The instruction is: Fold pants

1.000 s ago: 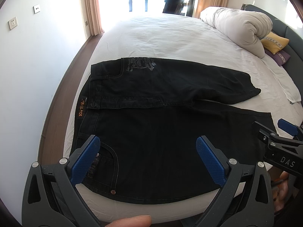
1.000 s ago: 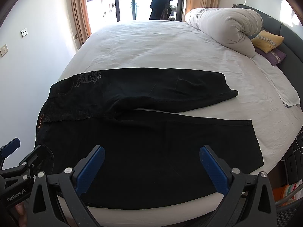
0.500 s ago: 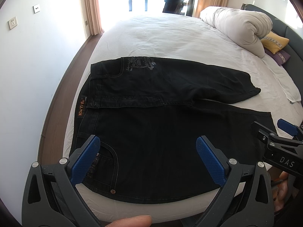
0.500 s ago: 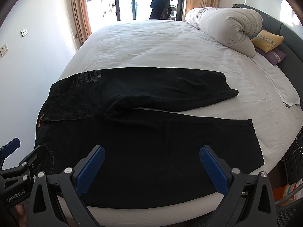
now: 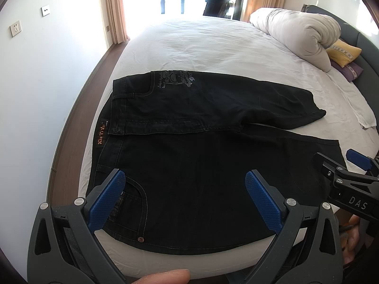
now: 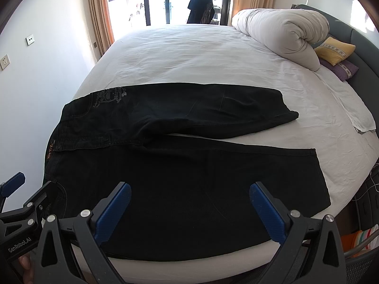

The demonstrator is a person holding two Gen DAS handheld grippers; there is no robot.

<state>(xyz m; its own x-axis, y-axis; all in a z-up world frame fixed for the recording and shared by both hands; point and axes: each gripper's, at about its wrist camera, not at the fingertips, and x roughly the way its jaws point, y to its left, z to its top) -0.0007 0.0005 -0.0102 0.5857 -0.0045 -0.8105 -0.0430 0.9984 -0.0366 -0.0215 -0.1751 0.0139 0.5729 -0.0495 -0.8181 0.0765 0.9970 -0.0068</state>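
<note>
I've got the black denim pants (image 5: 201, 165) spread flat along the near edge of the white-sheeted bed (image 6: 201, 54), long axis running left to right, waistband at the left edge, hems toward the right. My left hand-held gripper (image 5: 184, 198) hangs over the waist pocket, jaws apart, empty. My right hand-held gripper (image 6: 189, 210) sits over the near leg, jaws wide too. Left is nearer the waistband, right nearer the hems, I reckon.
</note>
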